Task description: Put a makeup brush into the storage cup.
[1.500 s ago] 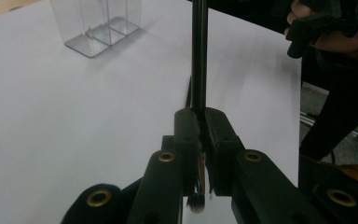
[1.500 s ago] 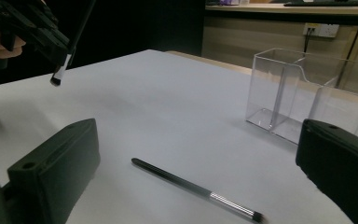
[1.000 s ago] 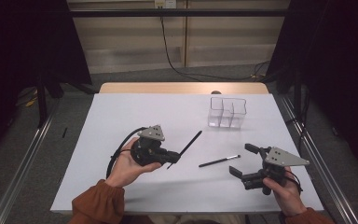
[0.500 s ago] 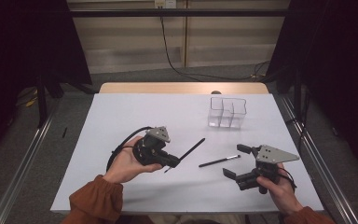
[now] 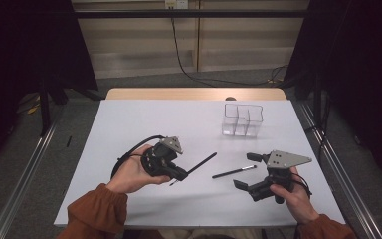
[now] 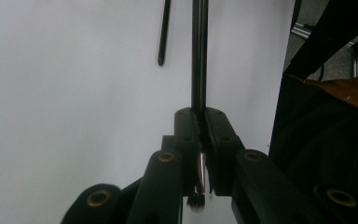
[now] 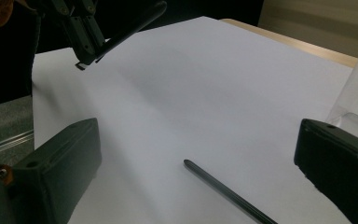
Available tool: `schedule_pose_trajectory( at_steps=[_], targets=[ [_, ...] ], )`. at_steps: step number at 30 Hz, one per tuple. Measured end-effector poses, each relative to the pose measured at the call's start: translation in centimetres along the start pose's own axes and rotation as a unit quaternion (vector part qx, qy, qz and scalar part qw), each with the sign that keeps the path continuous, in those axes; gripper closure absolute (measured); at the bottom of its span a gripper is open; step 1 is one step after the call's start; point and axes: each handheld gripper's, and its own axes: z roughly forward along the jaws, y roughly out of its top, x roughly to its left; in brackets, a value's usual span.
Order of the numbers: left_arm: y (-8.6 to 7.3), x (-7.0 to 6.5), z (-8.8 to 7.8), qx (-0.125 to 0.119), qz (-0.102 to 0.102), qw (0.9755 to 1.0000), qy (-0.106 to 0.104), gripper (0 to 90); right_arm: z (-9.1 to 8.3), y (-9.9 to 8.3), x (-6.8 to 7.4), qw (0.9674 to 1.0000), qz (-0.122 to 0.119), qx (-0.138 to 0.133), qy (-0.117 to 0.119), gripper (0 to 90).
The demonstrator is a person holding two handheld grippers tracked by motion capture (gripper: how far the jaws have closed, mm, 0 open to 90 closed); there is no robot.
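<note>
Left gripper (image 5: 179, 174), frame centre: jaws clamping one brush (image 5: 201, 163), lifted. Right gripper (image 5: 246, 172): jaws gaping wide, empty. Second brush (image 5: 234, 172) lying uncollected below the clear organiser (image 5: 242, 120).

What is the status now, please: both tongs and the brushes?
Left tongs shut on one brush, held above the sheet. Right tongs open, empty. Second brush lies on the sheet between them. Clear organizer unobstructed.

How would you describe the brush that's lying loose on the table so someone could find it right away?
On the white table, look toward the near right, in front of the clear divided container. The loose brush lies flat there, just left of the open right gripper. Unlike the other brush, clamped in the left gripper, nothing holds it.
</note>
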Motion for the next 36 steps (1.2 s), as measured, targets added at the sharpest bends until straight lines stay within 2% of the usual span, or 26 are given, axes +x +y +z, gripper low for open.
schedule_pose_trajectory(
  at_steps=[2,6,8,14,16,21,24,29,34,35,36],
  targets=[
    [0.0,0.1,0.0,0.013,-0.001,0.9999,-0.001,84.4,0.2,0.2,-0.1,0.9999,0.0,0.012,0.006,0.0],
    [0.1,0.1,-0.2,0.014,0.002,0.9999,0.01,84.4,0.5,0.6,-0.3,0.9991,0.0,0.037,0.022,0.0],
    [0.2,0.2,-0.2,0.022,0.003,0.9997,0.011,84.4,0.7,1.0,-0.3,0.9977,-0.001,0.055,0.038,0.2],
    [0.5,0.7,0.0,0.054,0.013,0.9984,0.003,84.4,1.4,2.1,-0.4,0.9938,-0.016,0.093,0.058,0.3],
    [0.6,0.7,0.0,0.066,0.015,0.9977,-0.005,84.4,1.6,2.4,-0.4,0.9917,-0.023,0.108,0.065,0.4],
    [0.9,0.7,0.1,0.075,0.021,0.997,-0.006,84.4,2.4,3.1,-0.5,0.9852,-0.031,0.143,0.089,1.0],
    [1.0,0.6,0.4,0.086,0.025,0.996,-0.008,84.4,2.8,3.5,-0.5,0.9823,-0.042,0.158,0.091,1.2],
    [1.2,0.5,0.8,0.102,0.029,0.9943,-0.012,84.4,3.6,4.3,-0.6,0.974,-0.056,0.19,0.11,1.5],
    [1.3,0.5,1.3,0.115,0.029,0.9929,-0.013,84.4,4.7,4.8,-0.4,0.9617,-0.067,0.226,0.14,2.0],
    [1.3,0.6,1.4,0.121,0.035,0.992,-0.013,84.4,4.9,4.8,-0.3,0.959,-0.072,0.236,0.14,2.3],
    [1.3,0.5,1.5,0.12,0.029,0.9923,-0.012,84.4,5.2,4.8,-0.2,0.9563,-0.076,0.243,0.144,2.8]
  ],
)
